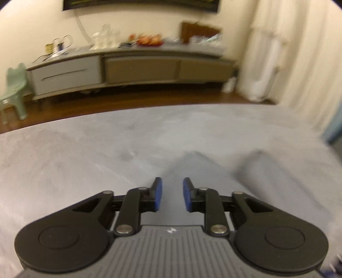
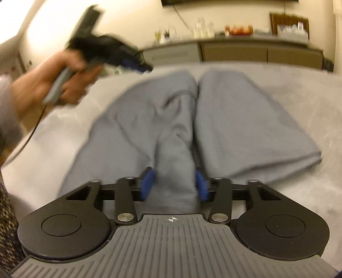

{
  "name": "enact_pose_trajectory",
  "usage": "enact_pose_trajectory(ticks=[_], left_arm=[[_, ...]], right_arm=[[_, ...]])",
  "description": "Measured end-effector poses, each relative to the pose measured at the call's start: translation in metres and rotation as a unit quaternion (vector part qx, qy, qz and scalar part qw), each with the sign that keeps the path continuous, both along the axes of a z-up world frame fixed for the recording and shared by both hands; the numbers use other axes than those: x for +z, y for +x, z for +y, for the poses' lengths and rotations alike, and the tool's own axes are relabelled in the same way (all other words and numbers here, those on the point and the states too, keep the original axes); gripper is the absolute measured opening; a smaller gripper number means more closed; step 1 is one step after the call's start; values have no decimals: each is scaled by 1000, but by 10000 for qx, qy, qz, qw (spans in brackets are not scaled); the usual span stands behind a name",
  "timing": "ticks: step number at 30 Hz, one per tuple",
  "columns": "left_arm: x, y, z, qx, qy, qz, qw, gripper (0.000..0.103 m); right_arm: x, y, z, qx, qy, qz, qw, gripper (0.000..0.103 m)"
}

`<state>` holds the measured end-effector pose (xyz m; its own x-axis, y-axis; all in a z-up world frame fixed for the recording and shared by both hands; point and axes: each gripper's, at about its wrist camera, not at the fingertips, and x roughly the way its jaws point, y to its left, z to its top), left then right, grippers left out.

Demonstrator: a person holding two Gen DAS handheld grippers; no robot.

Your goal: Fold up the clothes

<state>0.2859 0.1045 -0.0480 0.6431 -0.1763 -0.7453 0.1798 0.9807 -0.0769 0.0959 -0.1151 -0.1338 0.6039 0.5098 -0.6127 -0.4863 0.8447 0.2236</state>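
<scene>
On the grey surface (image 2: 310, 102), the grey garment (image 2: 245, 119) lies partly folded, one ridge between the right gripper (image 2: 174, 184) jaws, which may slip free while the left gripper (image 1: 172, 194), jaws parted and empty, is raised.

Cream wall (image 1: 149, 23) beyond the jaws, warm indoor light. Dark-framed screen or picture (image 1: 141, 5) high on it, cut off by the top edge. Long low sideboard (image 1: 132, 68) along the wall, grey drawers left, tan doors right; cluttered top, items blurred. Small green chair (image 1: 15, 89) far left. Dark wood floor (image 1: 136, 100). Pale curtains (image 1: 288, 53) at right.
</scene>
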Motion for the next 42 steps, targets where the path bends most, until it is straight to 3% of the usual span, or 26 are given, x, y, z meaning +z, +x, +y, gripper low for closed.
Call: enact_pose_trajectory(ticks=[1,2,4,6,9,10,13,16,18,20,21,22,23,25,27,29,32,34,36,37,39,40,42], left_arm=[[-1,-14,-2,-115,-19,22,9999,28],[-2,-28,-4,-229,-39,43,9997,28],[-4,-56,-8,-459,-77,86,9989,29],[-23,-71,-15,-444,281,283,9982,29],[-35,-80,-19,-190,633,251,9975,33],[-29,-86,-19,-112,580,149,9981,28],[5,-119,-24,-276,-10,-433,9987,27],[17,-151,-29,-584,-415,-758,9945,31],[4,-159,-32,-613,-346,-678,9952,31],[-21,-157,-34,-501,-2,-351,9981,30],[-34,-157,-36,-422,205,-174,9987,29],[-42,-157,-39,-388,385,-102,9985,26],[-45,-158,-42,-404,537,-144,9976,26],[-50,-159,-47,-424,743,-238,9960,27],[-51,-163,-48,-410,659,-365,9963,29],[-53,-170,-49,-400,641,-497,9959,30],[-50,-173,-48,-456,639,-608,9951,30],[-45,-179,-47,-480,595,-684,9947,30],[-38,-185,-43,-470,512,-831,9941,30],[-34,-188,-42,-465,470,-904,9937,30],[-27,-194,-39,-455,387,-1051,9927,30],[-24,-196,-37,-475,340,-1114,9921,30],[-23,-191,-38,-588,281,-1140,9913,28]], right_arm=[[4,1,-1,45,60,-36,10000,18],[7,2,-1,89,119,-72,9999,16],[-1,12,-7,-15,252,179,9995,15],[-14,24,-15,-194,396,545,9975,15],[-14,29,-17,-180,646,562,9962,16],[-14,31,-17,-175,729,568,9956,15],[-4,34,-16,169,1302,467,9902,15],[-12,48,-7,782,1927,903,9740,14],[-30,60,3,786,1748,1182,9743,13],[-44,65,11,602,1322,1178,9824,13],[-44,65,11,557,1347,1172,9824,14],[-41,66,10,521,1343,1190,9824,19],[-35,67,7,526,1344,1158,9827,34],[-17,74,-4,464,1481,974,9831,51],[3,87,-15,363,1621,765,9831,56],[17,111,-11,250,1454,586,9873,64],[13,160,20,211,893,613,9939,76],[11,193,41,185,518,630,9965,76],[1,218,64,267,236,804,9961,63],[-1,218,74,481,242,946,9941,27],[15,223,79,951,865,1029,9863,19],[20,228,73,1183,1513,1104,9752,16],[13,246,69,1183,1871,1350,9658,13]])
